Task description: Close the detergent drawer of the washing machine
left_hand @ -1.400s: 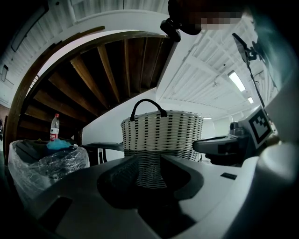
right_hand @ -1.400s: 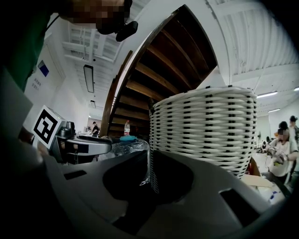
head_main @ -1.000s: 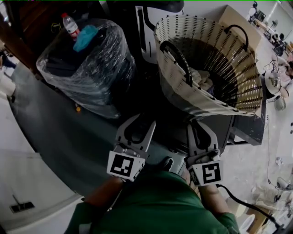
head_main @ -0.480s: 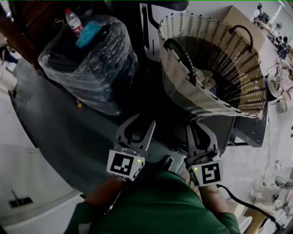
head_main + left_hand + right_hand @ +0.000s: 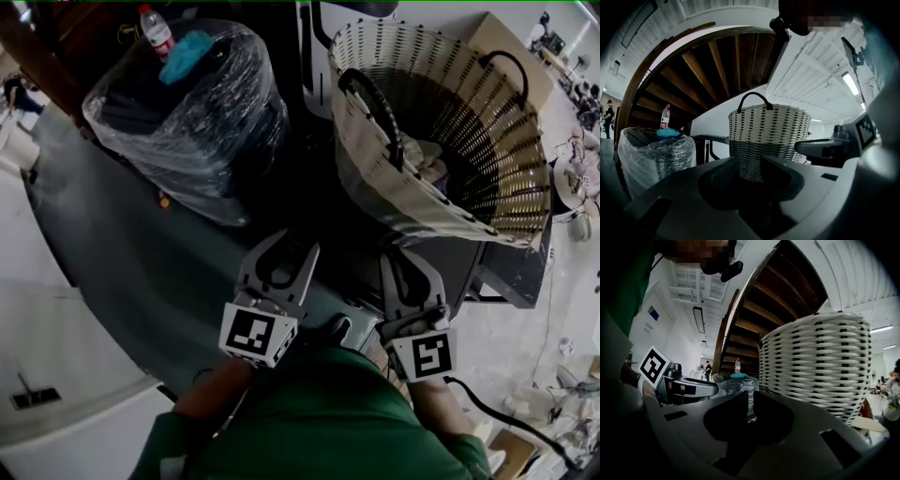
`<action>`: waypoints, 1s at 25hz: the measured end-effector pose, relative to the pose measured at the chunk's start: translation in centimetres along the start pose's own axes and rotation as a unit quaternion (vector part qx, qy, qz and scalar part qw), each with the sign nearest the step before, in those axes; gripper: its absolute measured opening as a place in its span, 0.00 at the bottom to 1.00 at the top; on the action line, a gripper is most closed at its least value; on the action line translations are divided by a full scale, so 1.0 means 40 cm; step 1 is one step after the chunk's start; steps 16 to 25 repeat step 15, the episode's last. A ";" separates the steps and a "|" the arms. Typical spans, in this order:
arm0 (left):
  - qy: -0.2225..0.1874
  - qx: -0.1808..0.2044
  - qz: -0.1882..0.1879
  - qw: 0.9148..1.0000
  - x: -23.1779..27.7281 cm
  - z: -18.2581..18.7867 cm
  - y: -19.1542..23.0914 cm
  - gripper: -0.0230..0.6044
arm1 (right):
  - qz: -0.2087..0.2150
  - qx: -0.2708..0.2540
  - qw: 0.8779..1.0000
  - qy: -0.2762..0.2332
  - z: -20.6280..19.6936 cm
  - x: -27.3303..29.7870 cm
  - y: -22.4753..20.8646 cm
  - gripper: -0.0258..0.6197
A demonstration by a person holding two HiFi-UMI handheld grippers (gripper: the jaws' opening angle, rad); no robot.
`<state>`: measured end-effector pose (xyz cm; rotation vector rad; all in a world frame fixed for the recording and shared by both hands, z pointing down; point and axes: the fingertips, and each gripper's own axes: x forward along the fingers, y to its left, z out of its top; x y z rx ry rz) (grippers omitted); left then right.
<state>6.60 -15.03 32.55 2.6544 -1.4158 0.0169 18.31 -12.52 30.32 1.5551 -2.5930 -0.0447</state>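
The detergent drawer cannot be picked out. The dark cabinet [image 5: 511, 262] under the wicker basket [image 5: 441, 122], at one o'clock from the grippers, may be the washing machine. The left gripper [image 5: 292, 246] has its jaws apart on nothing, and the basket shows through the gap. The right gripper [image 5: 401, 255] shows only a slim gap and is likewise empty. At eleven o'clock sits a plastic-wrapped bundle [image 5: 187, 122] with a bottle [image 5: 155, 28] on top.
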 end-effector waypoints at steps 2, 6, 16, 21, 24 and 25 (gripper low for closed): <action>0.001 -0.002 0.005 1.000 0.001 -0.007 -0.004 0.28 | 0.005 0.000 1.000 0.001 -0.005 -0.001 -0.007 0.12; -0.016 -0.018 0.007 1.000 -0.005 -0.004 -0.017 0.28 | 0.020 0.001 1.000 0.001 -0.009 -0.002 -0.012 0.12; -0.038 -0.021 0.011 0.999 -0.011 -0.007 -0.056 0.28 | 0.061 -0.003 0.998 -0.006 -0.010 0.001 -0.002 0.12; -0.038 -0.021 0.011 0.999 -0.011 -0.007 -0.056 0.28 | 0.061 -0.003 0.998 -0.006 -0.010 0.001 -0.002 0.12; -0.038 -0.021 0.011 0.999 -0.011 -0.007 -0.056 0.28 | 0.061 -0.003 0.998 -0.006 -0.010 0.001 -0.002 0.12; -0.038 -0.021 0.011 0.999 -0.011 -0.007 -0.056 0.28 | 0.061 -0.003 0.998 -0.006 -0.010 0.001 -0.002 0.12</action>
